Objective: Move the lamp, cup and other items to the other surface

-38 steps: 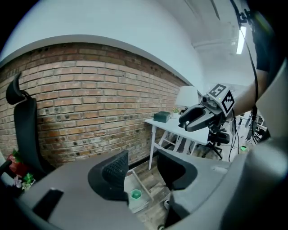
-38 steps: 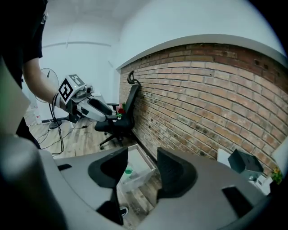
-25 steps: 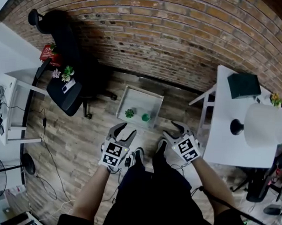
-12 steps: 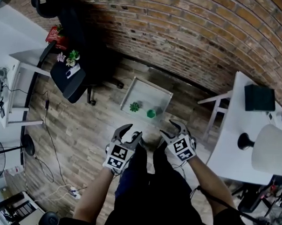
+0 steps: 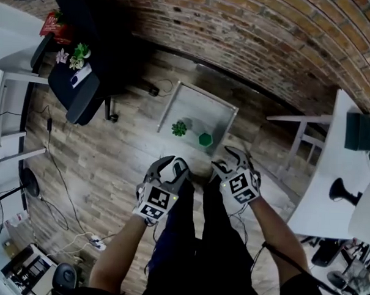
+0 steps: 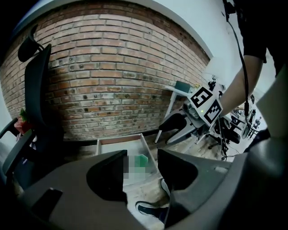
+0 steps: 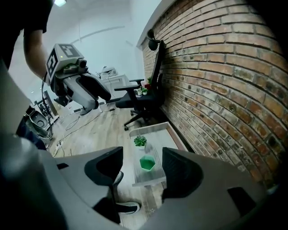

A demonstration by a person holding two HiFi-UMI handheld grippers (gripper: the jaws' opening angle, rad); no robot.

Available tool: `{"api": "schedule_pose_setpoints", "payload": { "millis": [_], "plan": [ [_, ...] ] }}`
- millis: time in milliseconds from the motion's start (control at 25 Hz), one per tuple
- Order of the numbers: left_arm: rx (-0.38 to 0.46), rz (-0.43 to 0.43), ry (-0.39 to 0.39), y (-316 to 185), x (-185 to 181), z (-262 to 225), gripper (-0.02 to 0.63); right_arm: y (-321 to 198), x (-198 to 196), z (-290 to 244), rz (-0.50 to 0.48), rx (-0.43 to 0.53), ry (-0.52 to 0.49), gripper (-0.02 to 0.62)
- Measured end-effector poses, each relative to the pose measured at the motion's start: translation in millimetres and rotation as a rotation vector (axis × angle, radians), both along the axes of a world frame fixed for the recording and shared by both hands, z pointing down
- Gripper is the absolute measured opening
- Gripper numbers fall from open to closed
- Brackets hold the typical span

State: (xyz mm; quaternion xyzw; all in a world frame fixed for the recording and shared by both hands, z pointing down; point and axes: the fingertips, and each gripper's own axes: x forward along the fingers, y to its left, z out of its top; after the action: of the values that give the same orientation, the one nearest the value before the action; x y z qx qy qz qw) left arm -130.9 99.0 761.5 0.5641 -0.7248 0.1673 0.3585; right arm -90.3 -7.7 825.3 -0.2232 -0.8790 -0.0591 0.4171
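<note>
Your green hexagonal cup (image 5: 205, 139) sits upright on the low tray (image 5: 220, 112), a small succulent (image 5: 179, 128) just beside it. The lamp (image 5: 342, 191) stands well apart from that tray.

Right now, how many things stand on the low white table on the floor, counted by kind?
Green cup: 1
Small potted plant: 1
Total on the low table: 2

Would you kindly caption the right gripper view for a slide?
Empty right gripper, jaws opening, aimed at a green cup and plant on a low table.
</note>
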Motion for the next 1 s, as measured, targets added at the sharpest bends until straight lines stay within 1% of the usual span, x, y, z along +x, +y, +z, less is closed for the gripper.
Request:
{"api": "schedule_pose_setpoints", "payload": {
  "millis": [120, 360, 840, 1000],
  "plan": [
    [-0.007, 0.013, 0.024, 7, -2, 24, 0.206, 4, -2, 35, -0.006, 0.006, 0.026, 0.279],
    [-0.036, 0.034, 0.046, 22, -4, 67, 0.21, 9, -12, 85, -0.032, 0.032, 0.064, 0.29],
    [-0.031, 0.04, 0.073, 27, -3, 114, 0.215, 16, -25, 179, -0.168, 0.135, 0.145, 0.328],
    [-0.033, 0.037, 0.07, 29, -7, 131, 0.215, 16, -30, 206, -0.192, 0.117, 0.167, 0.356]
  ]
}}
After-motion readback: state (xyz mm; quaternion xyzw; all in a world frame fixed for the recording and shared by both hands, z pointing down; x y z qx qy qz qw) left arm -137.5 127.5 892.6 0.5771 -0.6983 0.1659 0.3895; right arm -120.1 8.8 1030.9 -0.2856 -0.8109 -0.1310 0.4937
